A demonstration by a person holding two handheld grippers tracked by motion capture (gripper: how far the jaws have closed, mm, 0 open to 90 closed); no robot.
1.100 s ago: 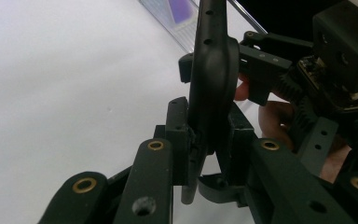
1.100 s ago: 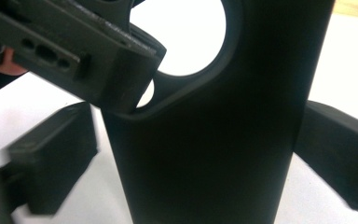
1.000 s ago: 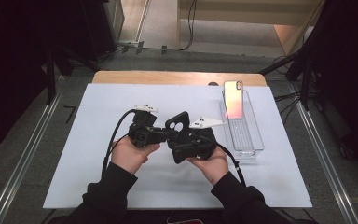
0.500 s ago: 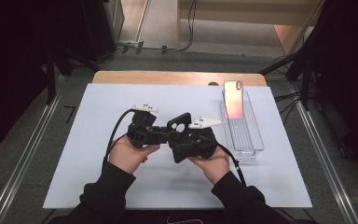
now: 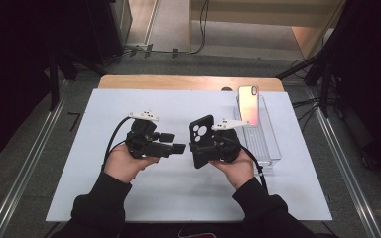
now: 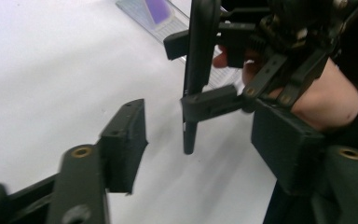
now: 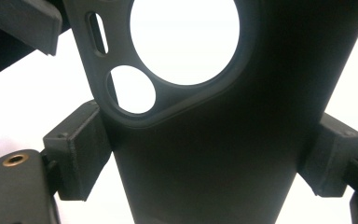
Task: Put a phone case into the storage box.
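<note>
My right gripper (image 5: 202, 145) clamps the black phone case (image 5: 202, 140); my left gripper (image 5: 174, 143) jaws, just opening, hold nothing. Next: carry it toward the phone (image 5: 247, 104) at the tabletop's far right edge.

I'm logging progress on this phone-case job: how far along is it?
Done: the black phone case is off the table, clamped across its width in the right claw. In hand: the left claw has just been opening, nothing between its pads, beside the case. Left: the phone stands uncased in the clear tray.
</note>
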